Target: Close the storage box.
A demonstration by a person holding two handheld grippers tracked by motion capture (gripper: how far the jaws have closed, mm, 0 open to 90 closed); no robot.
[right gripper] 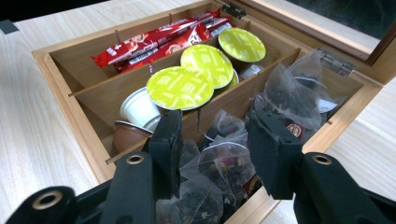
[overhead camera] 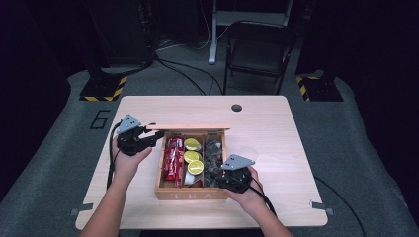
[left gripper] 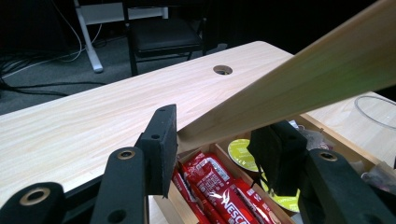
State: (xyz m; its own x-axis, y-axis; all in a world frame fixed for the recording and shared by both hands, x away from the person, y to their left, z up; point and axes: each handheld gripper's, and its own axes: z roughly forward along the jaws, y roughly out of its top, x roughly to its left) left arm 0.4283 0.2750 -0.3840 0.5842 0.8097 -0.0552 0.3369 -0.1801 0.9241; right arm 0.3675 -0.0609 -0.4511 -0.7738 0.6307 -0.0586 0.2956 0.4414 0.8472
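Pale wood tea box [overhead camera: 190, 193] sits mid-table [overhead camera: 276, 143], "TEA" on its near wall, lid [overhead camera: 190, 127] swung up at the far side. Right gripper [overhead camera: 225, 183] hangs over the box's right compartment at the near end; left gripper [overhead camera: 157, 136] is at the far-left corner of the box, on the lid. The high view gives that layout but not the jaws.

Right gripper view: black jaws stand apart, low over the clear tea bags [right gripper: 224, 163] in the near compartment. One bag lies between the pads, pads not pressing it. Beyond, the middle compartment has green-lidded capsules [right gripper: 180, 87], plus a white and a brown capsule at the near end. Farthest compartment holds red stick packets [right gripper: 159, 42]. Hinges and the raised lid [right gripper: 327, 28] run along the far edge.

Left gripper view: jaws clamped on the corner of the lid [left gripper: 299, 79], which slants up to the right. Under it, red stick packets [left gripper: 219, 186] and a green capsule [left gripper: 240, 150]. Farther off, a cable hole [left gripper: 222, 70] in the table, then a dark chair [left gripper: 161, 35] on the floor.
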